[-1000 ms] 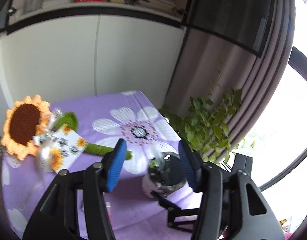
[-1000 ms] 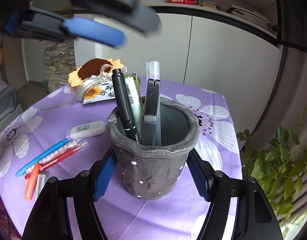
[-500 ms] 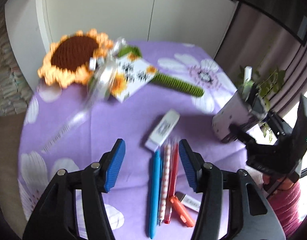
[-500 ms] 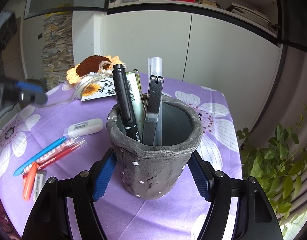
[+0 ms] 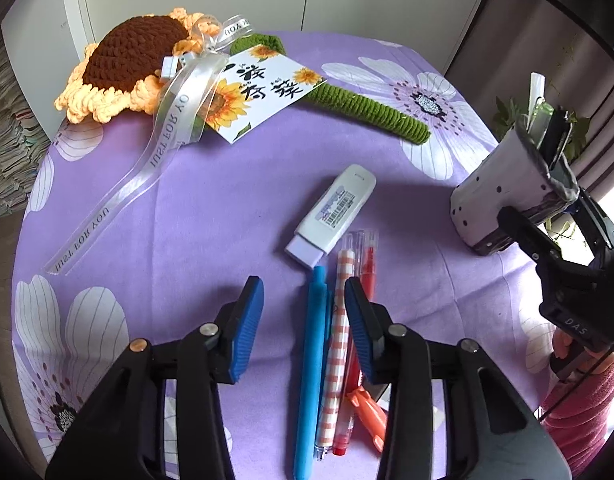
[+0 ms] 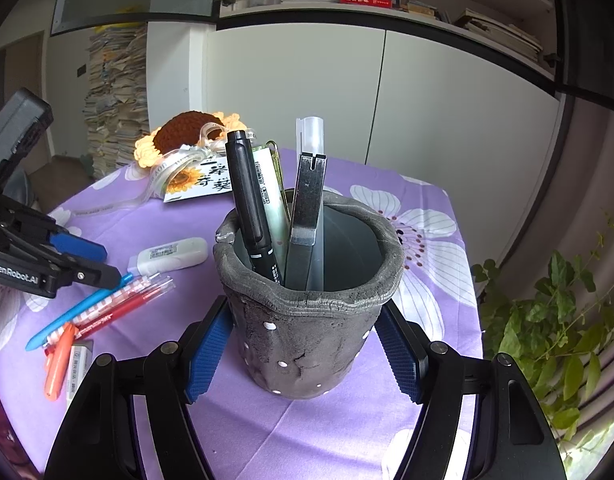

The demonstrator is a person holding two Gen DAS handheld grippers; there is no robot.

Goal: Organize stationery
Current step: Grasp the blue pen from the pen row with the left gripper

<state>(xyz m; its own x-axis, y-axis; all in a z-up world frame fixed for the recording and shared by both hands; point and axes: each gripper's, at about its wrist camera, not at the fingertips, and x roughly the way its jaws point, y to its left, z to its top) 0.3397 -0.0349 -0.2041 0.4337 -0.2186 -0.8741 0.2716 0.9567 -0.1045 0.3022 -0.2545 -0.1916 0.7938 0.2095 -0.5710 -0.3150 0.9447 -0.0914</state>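
Note:
My right gripper (image 6: 307,340) is shut on a grey pen cup (image 6: 307,312) standing on the purple flowered tablecloth (image 6: 347,432). The cup holds a black pen (image 6: 247,200), a pale green pen (image 6: 272,200) and a grey clip-topped pen (image 6: 307,204). My left gripper (image 5: 303,292) points down over a row of pens, its jaws closing without touching any. A blue pen (image 5: 313,360) and a checked pen (image 5: 337,328) lie between its fingers; a red pen (image 5: 367,268) lies just right. A white correction tape (image 5: 333,210) lies beyond them, an orange highlighter (image 5: 367,412) nearer.
A crochet sunflower (image 5: 135,64) with a green stem, a printed card (image 5: 263,88) and a long ribbon (image 5: 107,208) fill the table's far left. A leafy plant (image 6: 555,320) stands off the right edge. Cabinets and bookshelves rise behind the table.
My left gripper has swung away from the cup, dropped and tilted down over the loose pens, and its jaws have narrowed. My right gripper and the cup have not moved.

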